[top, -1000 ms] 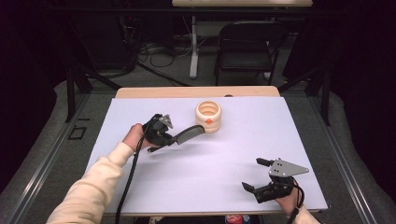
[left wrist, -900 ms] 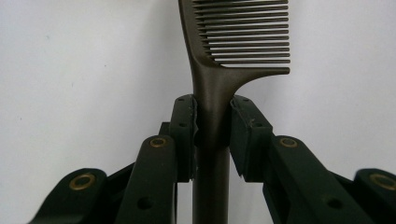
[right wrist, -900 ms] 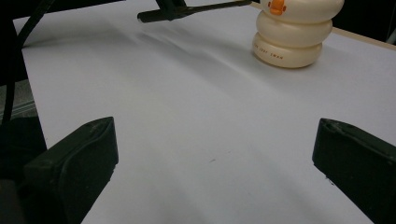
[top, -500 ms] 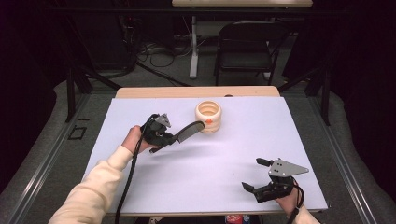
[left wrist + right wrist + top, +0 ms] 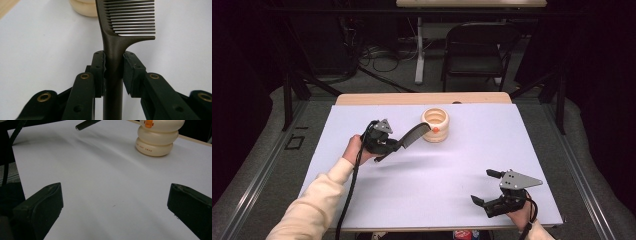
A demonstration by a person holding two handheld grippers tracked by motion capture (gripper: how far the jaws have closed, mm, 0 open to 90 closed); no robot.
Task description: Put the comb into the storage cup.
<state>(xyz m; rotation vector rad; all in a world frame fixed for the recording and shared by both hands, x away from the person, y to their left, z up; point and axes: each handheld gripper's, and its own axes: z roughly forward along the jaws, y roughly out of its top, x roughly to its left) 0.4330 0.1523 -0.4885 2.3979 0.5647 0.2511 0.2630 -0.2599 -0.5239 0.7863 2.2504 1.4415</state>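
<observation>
A dark comb (image 5: 414, 134) is clamped by its handle in my left gripper (image 5: 396, 145), which is shut on it above the left part of the table. Its toothed end points at a cream ringed holder (image 5: 436, 125) with an orange mark, and reaches the holder's near rim. In the left gripper view both pads press the comb (image 5: 130, 22) handle, with the holder (image 5: 83, 8) just beyond. My right gripper (image 5: 482, 186) rests near the front right edge, open, with nothing between its jaws. The right gripper view has the holder (image 5: 156, 138) far ahead and the comb's handle end (image 5: 86, 123).
A white sheet (image 5: 437, 170) covers the table, with a wooden strip (image 5: 422, 98) bare at the far edge. A black chair (image 5: 477, 45) and cables stand on the floor beyond. The left gripper's cable (image 5: 352, 185) trails along the person's cream sleeve.
The comb's toothed end has lifted slightly, up to the holder's rim. The right gripper has not moved.
</observation>
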